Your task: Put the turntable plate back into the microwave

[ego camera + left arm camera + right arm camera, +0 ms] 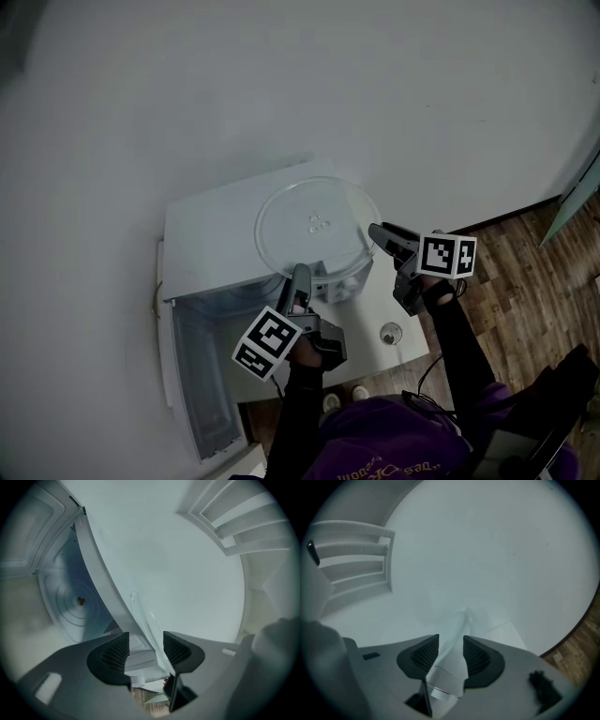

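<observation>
Glass turntable plate (pixel 314 225) clamped by left hand-held gripper (pixel 300 278) and right hand-held gripper (pixel 377 232).
</observation>
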Demonstrator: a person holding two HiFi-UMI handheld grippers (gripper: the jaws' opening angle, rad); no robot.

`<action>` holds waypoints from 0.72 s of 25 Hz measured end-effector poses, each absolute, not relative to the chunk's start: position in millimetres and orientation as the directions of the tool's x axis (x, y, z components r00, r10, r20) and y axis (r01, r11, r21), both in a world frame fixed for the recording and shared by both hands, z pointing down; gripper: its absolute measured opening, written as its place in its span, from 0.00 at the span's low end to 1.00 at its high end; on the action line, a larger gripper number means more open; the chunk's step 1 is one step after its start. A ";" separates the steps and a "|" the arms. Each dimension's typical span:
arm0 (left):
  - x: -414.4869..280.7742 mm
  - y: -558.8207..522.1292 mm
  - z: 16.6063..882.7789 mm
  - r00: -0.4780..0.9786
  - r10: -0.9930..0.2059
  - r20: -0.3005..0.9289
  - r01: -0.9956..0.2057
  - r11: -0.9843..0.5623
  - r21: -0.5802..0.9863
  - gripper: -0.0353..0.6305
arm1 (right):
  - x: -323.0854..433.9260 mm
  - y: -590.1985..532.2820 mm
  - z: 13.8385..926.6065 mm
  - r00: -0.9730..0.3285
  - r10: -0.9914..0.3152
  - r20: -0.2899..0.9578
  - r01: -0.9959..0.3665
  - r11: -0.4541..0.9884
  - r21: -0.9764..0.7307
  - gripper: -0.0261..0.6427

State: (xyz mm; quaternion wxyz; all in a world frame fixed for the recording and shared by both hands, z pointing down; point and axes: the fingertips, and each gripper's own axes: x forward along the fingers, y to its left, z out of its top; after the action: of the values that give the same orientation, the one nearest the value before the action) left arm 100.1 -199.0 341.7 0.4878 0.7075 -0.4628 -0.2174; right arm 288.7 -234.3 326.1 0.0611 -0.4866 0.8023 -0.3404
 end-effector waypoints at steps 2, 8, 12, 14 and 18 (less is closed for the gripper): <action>104.3 -201.5 341.2 0.491 -0.860 0.141 -0.434 -0.101 0.895 0.38 | 284.9 -236.2 326.8 -0.545 -0.806 0.232 -0.715 0.302 -0.631 0.27; 111.1 -204.6 340.9 0.492 -0.860 0.135 -0.453 -0.120 0.884 0.31 | 281.4 -241.0 329.1 -0.568 -0.787 0.241 -0.702 0.311 -0.641 0.26; 117.8 -205.4 339.4 0.504 -0.854 0.128 -0.440 -0.127 0.889 0.22 | 282.9 -240.5 330.6 -0.580 -0.779 0.238 -0.685 0.308 -0.660 0.24; 119.4 -206.1 340.2 0.505 -0.854 0.122 -0.427 -0.125 0.896 0.21 | 284.7 -240.7 329.2 -0.579 -0.782 0.230 -0.684 0.313 -0.659 0.23; 118.2 -204.8 342.1 0.518 -0.851 0.085 -0.366 -0.131 0.921 0.18 | 283.4 -240.3 325.2 -0.577 -0.798 0.175 -0.655 0.323 -0.683 0.21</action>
State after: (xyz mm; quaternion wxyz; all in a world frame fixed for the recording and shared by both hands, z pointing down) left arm 118.2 -204.8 342.1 0.5019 0.7120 -0.4275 -0.2417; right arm 283.4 -240.3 325.2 0.0972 -0.4497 0.8076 -0.3689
